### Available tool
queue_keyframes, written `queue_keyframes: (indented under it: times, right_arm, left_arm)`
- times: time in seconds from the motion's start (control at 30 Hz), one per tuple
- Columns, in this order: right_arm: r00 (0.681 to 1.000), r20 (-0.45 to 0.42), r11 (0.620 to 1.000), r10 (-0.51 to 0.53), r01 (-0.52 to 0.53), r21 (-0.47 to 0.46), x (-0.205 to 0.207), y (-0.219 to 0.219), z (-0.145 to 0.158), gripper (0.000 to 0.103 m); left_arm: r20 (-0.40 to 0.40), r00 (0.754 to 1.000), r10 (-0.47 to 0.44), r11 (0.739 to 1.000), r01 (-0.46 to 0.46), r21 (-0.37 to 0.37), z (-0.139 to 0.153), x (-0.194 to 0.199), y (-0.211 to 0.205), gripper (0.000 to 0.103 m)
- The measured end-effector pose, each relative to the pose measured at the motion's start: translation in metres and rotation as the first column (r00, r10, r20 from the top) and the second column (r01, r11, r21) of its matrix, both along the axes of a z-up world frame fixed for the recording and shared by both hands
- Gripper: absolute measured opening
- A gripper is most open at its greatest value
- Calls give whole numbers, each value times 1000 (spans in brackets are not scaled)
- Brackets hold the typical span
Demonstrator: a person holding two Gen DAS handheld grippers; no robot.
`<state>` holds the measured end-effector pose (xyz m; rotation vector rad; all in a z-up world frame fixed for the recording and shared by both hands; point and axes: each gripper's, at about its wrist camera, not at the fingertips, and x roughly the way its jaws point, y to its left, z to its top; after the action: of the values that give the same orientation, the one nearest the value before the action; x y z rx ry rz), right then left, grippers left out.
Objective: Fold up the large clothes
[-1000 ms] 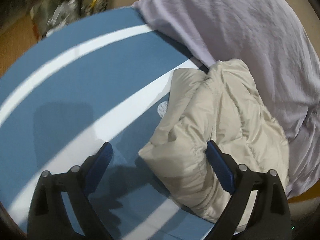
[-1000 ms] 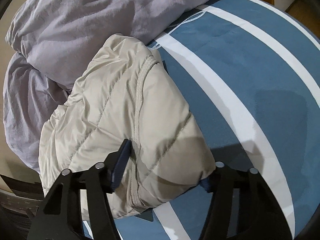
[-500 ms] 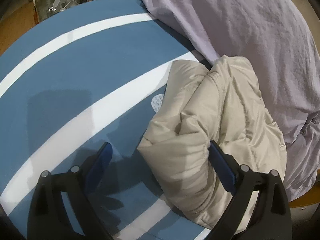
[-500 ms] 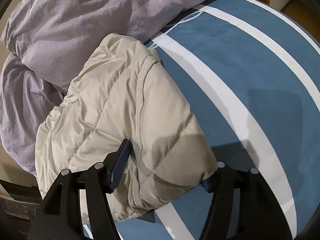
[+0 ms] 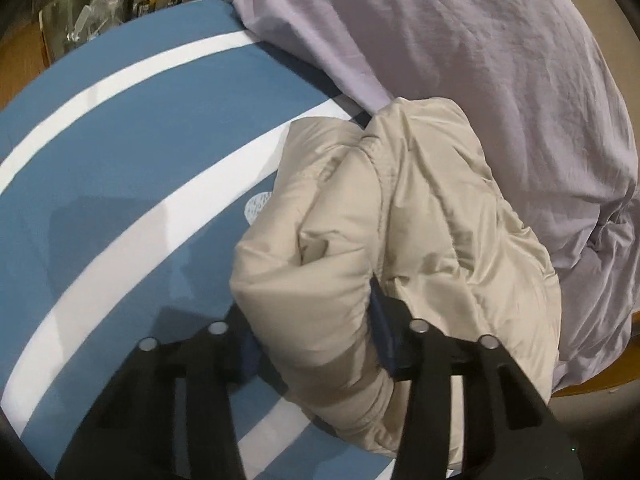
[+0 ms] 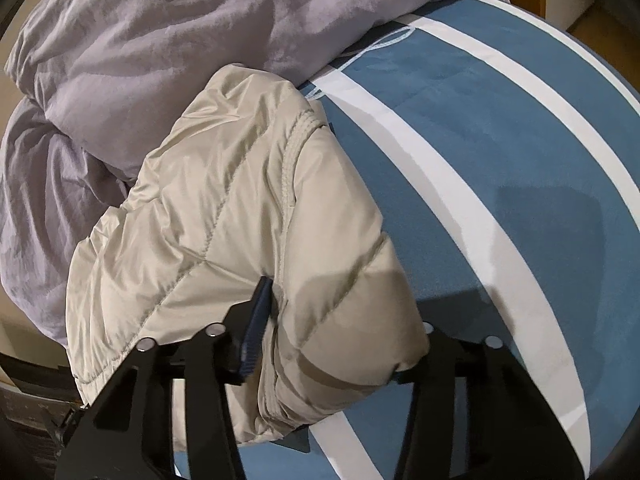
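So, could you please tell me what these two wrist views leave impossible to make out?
- Left wrist view: the left gripper has its fingertips buried in the beige puffer jacket.
- Right wrist view: the right gripper has its right finger hidden behind the jacket.
- Left wrist view: clutter beyond the blue striped cover is too dark and small to identify.
- Both views: the lilac garment is cut off by the frame edge.

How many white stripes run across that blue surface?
2 show: an outer white stripe nearer the far edge, and an inner one running under the beige puffer jacket. Fabric may hide more.

one beige puffer jacket (image 5: 420,220), one lilac sheet (image 5: 480,60), one blue-and-white striped cloth (image 5: 140,140), two tongs (image 5: 312,328) (image 6: 332,320)
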<state>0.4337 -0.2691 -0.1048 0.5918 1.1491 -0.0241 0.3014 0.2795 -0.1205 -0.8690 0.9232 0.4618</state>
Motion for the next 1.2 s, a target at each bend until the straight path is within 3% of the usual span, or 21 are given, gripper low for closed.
queue_keyframes:
  times: [0.3, 0.57, 1.0, 1.2]
  right_arm:
    - [999, 35, 999, 40, -39, -31, -6, 8, 15, 26]
    - [997, 45, 998, 64, -63, -10, -36, 1, 23, 25]
    - [991, 54, 990, 124, -128, 65, -132, -9, 18, 25]
    - [985, 64, 985, 160, -163, 47, -152, -10, 19, 29]
  left_arm:
    - [23, 999, -26, 999, 26, 25, 16, -10, -4, 27]
    - [36, 998, -48, 997, 46, 58, 25, -45, -8, 25]
    - [28, 1000, -14, 997, 12, 79, 26, -163, -7, 25]
    - [19, 1000, 15, 998, -16, 65, 20, -202, -11, 27]
